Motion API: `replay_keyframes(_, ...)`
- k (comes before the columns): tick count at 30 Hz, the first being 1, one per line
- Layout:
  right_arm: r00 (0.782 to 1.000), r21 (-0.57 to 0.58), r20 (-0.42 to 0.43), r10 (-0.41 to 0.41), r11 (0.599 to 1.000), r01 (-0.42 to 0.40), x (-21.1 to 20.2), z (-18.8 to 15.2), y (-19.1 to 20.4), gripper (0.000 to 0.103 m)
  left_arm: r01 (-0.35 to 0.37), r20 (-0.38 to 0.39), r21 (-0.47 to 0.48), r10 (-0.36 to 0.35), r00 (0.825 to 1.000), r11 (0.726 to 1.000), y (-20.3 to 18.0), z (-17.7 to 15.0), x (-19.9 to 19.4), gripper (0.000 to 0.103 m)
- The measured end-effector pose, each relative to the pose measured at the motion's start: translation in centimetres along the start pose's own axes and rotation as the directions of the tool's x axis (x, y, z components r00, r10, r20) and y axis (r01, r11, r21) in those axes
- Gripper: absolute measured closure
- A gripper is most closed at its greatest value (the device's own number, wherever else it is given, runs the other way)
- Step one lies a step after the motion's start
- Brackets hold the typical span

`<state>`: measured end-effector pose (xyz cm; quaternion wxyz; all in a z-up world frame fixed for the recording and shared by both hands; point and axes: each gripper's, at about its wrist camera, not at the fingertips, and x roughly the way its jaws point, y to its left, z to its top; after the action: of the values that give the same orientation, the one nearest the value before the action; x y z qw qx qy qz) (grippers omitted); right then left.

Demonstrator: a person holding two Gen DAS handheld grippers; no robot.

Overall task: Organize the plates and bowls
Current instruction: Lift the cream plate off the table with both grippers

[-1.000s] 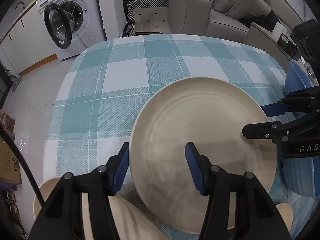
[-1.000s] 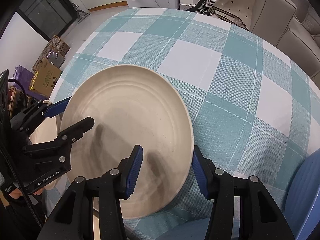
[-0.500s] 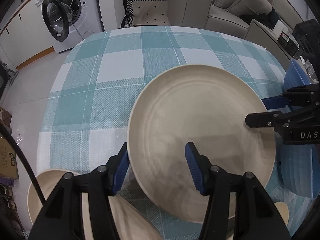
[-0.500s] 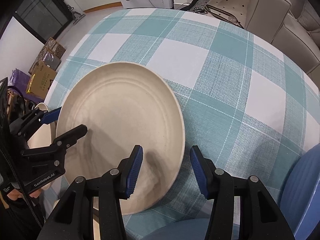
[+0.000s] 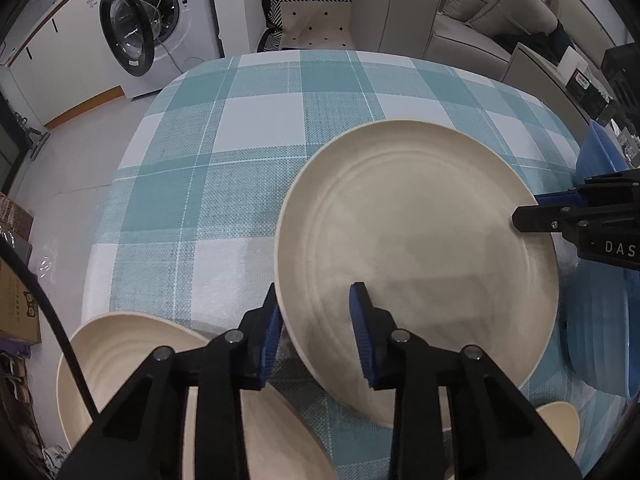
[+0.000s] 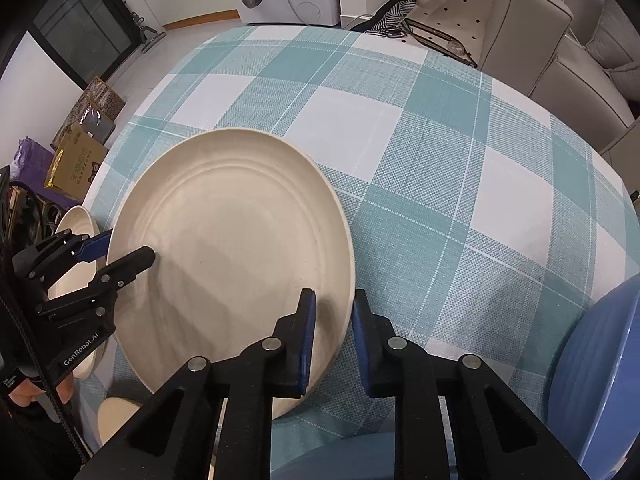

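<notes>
A large cream plate [image 5: 420, 248] lies on the checked tablecloth [image 5: 256, 152], between my two grippers. My left gripper [image 5: 316, 312] straddles its near-left rim. Its jaws are closing, with the rim between them and the pads against it. My right gripper [image 6: 332, 320] is shut on the opposite rim of the cream plate [image 6: 232, 240], one pad inside and one outside. The right gripper [image 5: 528, 210] shows at the right edge of the left wrist view. At the left of the right wrist view is the left gripper [image 6: 130, 247].
Cream bowls [image 5: 120, 352] and a cream dish [image 5: 560, 420] sit near the table's front edge. Blue dishes [image 5: 600, 320] stand at the right, and a blue bowl [image 6: 592, 360] is beside my right gripper. A washing machine [image 5: 152, 20] and a sofa [image 5: 460, 16] stand beyond the table.
Both pairs of jaws have narrowed from wide apart onto the cream plate's rim. The hands and the plate have stayed roughly where they were.
</notes>
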<state>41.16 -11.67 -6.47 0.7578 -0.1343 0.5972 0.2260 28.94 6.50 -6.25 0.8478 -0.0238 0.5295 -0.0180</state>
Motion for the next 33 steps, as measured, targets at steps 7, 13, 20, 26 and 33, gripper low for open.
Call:
replay_keyframes(7,1.000,0.029,0.026,0.002,1.000,-0.003,-0.3,-0.1,-0.6,0.087,0.016,0.025,-0.031,-0.016,1.000,0.999,0.2,0.1,-0.3,0.075)
replay_keyframes(13,0.999,0.049,0.036,0.005,0.999,-0.007,-0.6,-0.3,-1.1,0.087,0.045,0.033,-0.052,-0.043,0.999,0.998,0.4,0.3,-0.5,0.078)
replay_keyframes(20,0.998,0.055,0.056,0.008,0.998,-0.011,-1.2,-0.6,-1.2,0.087,0.058,0.052,-0.066,-0.055,0.997,0.996,0.6,0.5,-1.1,0.079)
replay_keyframes(26,0.998,0.063,0.053,0.022,0.998,-0.025,-1.3,-0.6,-1.3,0.087,0.082,0.042,-0.092,-0.078,0.996,0.992,1.0,0.6,-0.8,0.079)
replay_keyframes(33,1.000,0.084,0.026,0.016,0.996,-0.018,0.2,0.0,-1.6,0.087,0.064,0.038,-0.117,-0.060,0.997,0.991,1.2,1.6,0.7,0.079)
